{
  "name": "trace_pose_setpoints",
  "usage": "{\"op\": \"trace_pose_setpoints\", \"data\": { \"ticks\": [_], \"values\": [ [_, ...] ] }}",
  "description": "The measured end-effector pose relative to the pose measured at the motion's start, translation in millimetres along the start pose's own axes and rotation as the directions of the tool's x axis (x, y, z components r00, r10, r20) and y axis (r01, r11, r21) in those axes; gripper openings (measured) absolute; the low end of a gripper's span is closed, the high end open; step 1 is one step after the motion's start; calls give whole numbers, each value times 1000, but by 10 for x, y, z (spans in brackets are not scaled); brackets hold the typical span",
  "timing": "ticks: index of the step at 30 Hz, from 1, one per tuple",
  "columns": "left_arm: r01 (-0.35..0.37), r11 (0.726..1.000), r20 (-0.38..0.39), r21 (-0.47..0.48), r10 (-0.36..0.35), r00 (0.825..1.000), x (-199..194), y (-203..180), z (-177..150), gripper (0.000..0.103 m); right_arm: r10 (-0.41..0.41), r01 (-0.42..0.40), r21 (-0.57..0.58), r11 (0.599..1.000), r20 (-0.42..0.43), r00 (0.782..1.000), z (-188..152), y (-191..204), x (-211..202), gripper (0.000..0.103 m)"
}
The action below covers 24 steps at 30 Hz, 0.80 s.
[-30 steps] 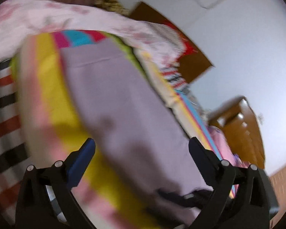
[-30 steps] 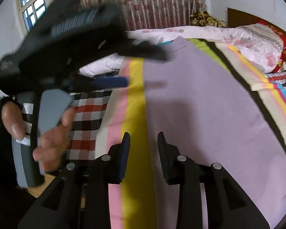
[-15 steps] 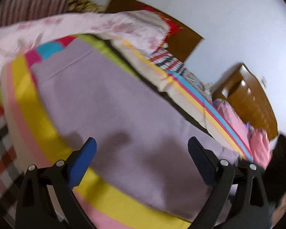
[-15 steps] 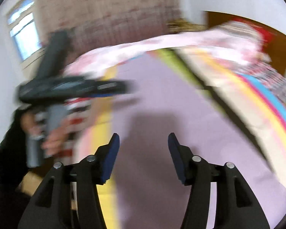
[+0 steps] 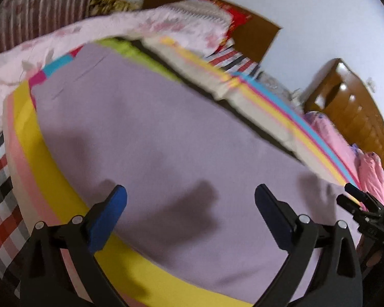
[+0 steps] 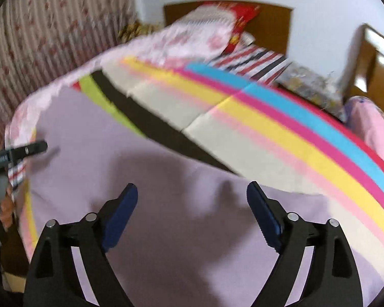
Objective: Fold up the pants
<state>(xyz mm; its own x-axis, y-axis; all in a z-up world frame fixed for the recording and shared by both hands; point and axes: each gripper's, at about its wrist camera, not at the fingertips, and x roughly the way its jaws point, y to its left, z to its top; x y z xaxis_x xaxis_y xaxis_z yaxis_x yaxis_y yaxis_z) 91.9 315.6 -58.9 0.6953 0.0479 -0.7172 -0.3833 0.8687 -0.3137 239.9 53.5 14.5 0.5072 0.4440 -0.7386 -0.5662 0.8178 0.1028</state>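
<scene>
Swung rightward since a second ago, right gripper now over the near right end of the lavender pants, away from the left gripper; jaws widening, nothing between them. Left gripper spread wide too, empty, hovering above the pants' near middle. Pants lying flat on the striped bedspread, long axis running from far left to near right. Blurred throughout; waistband or cuffs impossible to tell apart; near edge cut off behind both grippers.
</scene>
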Motion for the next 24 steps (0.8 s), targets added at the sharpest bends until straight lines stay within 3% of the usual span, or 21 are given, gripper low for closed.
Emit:
{"op": "trace_pose_setpoints", "data": {
  "ticks": [4,7,11,13,15,18,19,20,21,22,23,24],
  "values": [
    [108,979,-28,173,-105,994,-117,-635,-261,100,-138,137,76,988,11,990,-361,-414,-489,88],
    [217,921,-99,324,-195,976,-57,-1284,-486,100,-192,200,199,959,-57,980,-743,-996,-719,88],
    [392,789,-228,472,-320,920,17,-2219,-872,100,-175,221,371,902,-154,972,-1070,-1690,-987,88],
    [466,716,-294,520,-362,884,47,-2583,-1102,100,-54,107,456,883,-128,990,-1237,-1971,-1144,88],
    [501,646,-339,575,-369,865,112,-2961,-1367,100,-4,63,488,870,-122,993,-1314,-2110,-1188,88],
    [516,601,-389,610,-341,856,280,-3288,-1626,100,127,-63,535,843,-84,988,-1365,-2262,-1171,88],
    [507,581,-397,636,-317,861,327,-3377,-1737,100,159,-89,543,835,-84,984,-1366,-2303,-1125,88],
    [475,553,-405,685,-254,879,382,-3452,-1905,100,154,-79,546,834,-94,984,-1373,-2362,-1079,88],
    [444,524,-396,727,-209,894,415,-3470,-2048,101,73,3,551,834,-116,991,-1381,-2451,-1077,88],
    [409,494,-342,767,-225,912,362,-3453,-2123,101,11,60,570,819,-120,993,-1404,-2561,-1094,87],
    [422,501,-358,755,-223,907,373,-3417,-2130,101,19,37,605,796,-86,996,-1421,-2638,-1128,87],
    [446,520,-384,729,-229,894,397,-3383,-2096,101,55,-38,669,743,-5,998,-1465,-2783,-1175,87]
  ]
}}
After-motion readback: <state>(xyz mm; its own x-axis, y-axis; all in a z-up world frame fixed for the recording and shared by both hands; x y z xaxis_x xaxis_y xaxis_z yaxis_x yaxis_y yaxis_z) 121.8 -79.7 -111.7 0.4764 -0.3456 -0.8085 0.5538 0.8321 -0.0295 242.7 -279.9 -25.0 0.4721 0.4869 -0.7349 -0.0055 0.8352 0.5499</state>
